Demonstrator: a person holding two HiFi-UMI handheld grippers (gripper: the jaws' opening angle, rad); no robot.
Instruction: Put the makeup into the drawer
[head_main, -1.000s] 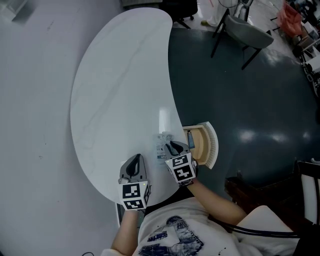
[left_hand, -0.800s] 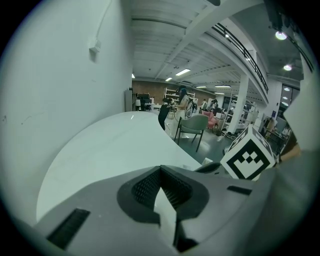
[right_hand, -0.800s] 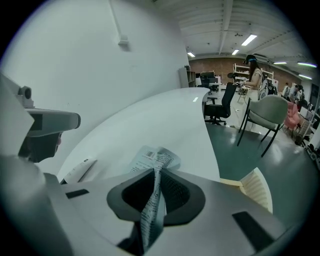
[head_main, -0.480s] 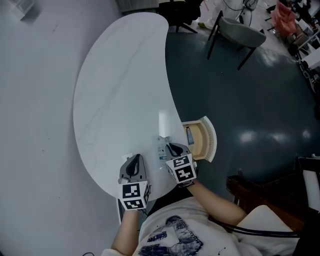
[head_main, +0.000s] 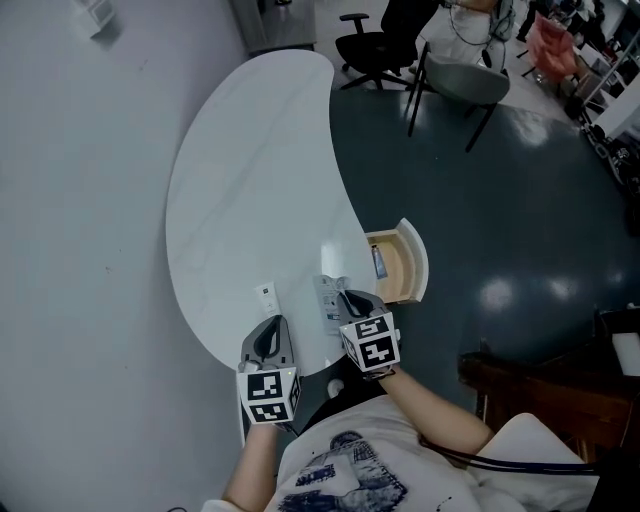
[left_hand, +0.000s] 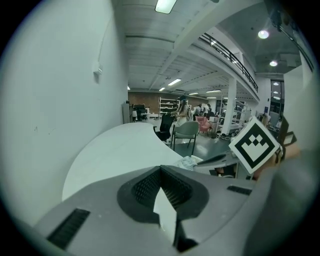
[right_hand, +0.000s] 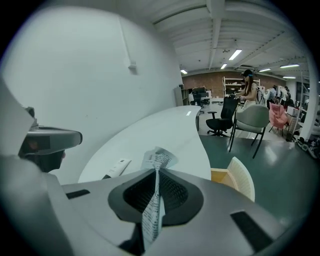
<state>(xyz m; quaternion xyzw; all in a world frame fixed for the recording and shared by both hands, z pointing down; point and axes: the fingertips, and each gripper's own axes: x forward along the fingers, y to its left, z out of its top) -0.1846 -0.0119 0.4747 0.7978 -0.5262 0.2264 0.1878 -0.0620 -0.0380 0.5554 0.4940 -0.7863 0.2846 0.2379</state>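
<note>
Makeup packet (head_main: 328, 293): a thin, clear sachet with fine print, gripped in my right tool (head_main: 350, 299) at the near right part of the desk (head_main: 250, 180), just left of the open drawer (head_main: 421, 262). I cannot tell whether its lower edge touches the surface.

Desk: a long white top with a curved outline, running from near me towards the far end of the room. A pale wall (head_main: 80, 250) is on its left and a dark floor (head_main: 520, 200) on its right.

Chairs: a grey chair (head_main: 468, 78) and a black office chair (head_main: 365, 42) stand on the floor by the desk's far end.

Drawer: pulled out from the desk's right edge, wooden inside, with a white rounded front. A small oblong item (head_main: 380, 262) lies in it, close to the desk side.

Right tool: its jaws have just been closing and press on the packet from both sides. The sachet stands on edge between the pads, its far end fanning out past the tips.

Left tool (left_hand: 161, 167): left of the right tool and near it, at the desk's near edge. I read its tips as together, with nothing between them.

Card (head_main: 266, 296): a small white printed slip lying flat on the desk, just beyond the left tool and left of the packet, apart from both.
</note>
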